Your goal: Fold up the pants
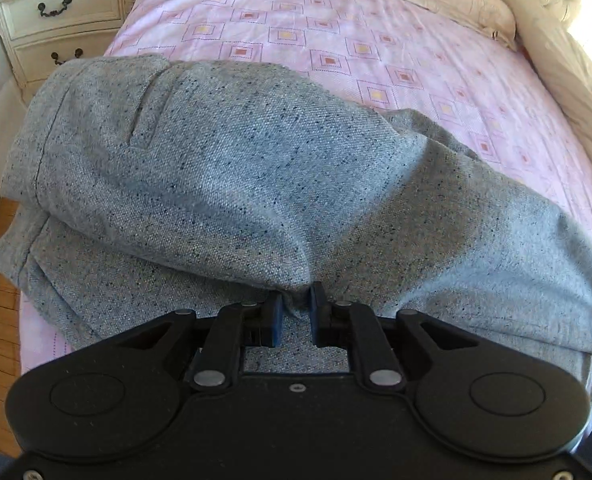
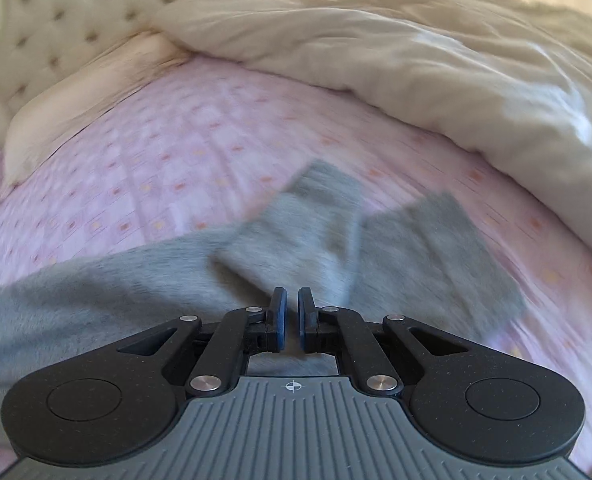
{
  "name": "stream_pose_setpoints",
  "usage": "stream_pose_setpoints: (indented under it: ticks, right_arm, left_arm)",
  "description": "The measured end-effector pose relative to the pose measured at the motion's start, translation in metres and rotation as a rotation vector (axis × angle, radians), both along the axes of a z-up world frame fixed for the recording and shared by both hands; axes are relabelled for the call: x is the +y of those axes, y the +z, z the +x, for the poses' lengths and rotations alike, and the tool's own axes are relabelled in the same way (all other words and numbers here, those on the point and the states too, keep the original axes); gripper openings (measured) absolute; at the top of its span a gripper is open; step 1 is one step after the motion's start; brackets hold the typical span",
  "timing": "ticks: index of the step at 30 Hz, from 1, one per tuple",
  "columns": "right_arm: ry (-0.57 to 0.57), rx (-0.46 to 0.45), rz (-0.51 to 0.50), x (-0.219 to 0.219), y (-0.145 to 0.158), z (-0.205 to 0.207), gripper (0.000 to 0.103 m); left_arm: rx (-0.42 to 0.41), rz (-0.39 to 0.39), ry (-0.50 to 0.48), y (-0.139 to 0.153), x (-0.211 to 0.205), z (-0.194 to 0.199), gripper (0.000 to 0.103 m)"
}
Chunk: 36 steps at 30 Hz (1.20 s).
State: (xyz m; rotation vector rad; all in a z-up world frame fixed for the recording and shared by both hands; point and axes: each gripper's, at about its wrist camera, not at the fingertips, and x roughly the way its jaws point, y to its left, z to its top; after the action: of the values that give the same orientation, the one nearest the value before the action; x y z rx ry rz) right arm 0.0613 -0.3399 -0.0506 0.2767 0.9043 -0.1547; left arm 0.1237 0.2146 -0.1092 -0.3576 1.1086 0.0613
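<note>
Lying blurred across the pink bed, grey pants with waistband left, legs right, lower edge hidden behind clamping left tongs; right tongs nearly together, grip unclear.

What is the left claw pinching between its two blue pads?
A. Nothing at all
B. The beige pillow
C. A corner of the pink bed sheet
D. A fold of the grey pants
D. In the left wrist view the left claw has a ridge of the grey pants bunched between its pads, above the pink bed sheet.
</note>
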Motion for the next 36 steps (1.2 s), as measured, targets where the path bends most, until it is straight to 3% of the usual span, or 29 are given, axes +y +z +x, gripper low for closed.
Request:
stream_pose_setpoints:
  ticks: [8, 15, 20, 26, 30, 36]
  right_arm:
    - [0.245, 0.118, -0.214, 0.043, -0.013, 0.050, 0.006]
    - [0.378, 0.139, -0.397, 0.064, -0.027, 0.053, 0.006]
    - [0.436, 0.136, -0.421, 0.072, -0.035, 0.046, 0.007]
    - [0.421, 0.095, -0.442, 0.067, -0.030, 0.036, 0.021]
    - [0.401, 0.076, -0.585, 0.069, -0.036, 0.038, 0.021]
    - [0.336, 0.032, -0.520, 0.059, -0.023, 0.037, 0.021]
  left_arm:
    - [-0.017, -0.040, 0.005, -0.003, 0.007, -0.001, 0.018]
    - [-0.022, -0.041, -0.003, -0.003, 0.009, -0.003, 0.018]
    - [-0.028, -0.077, 0.021, -0.003, 0.014, -0.007, 0.018]
    - [-0.024, -0.084, 0.031, -0.003, 0.015, -0.008, 0.018]
    - [-0.023, -0.042, 0.015, -0.001, 0.007, -0.007, 0.018]
    - [-0.008, -0.009, 0.001, 0.005, 0.003, -0.005, 0.018]
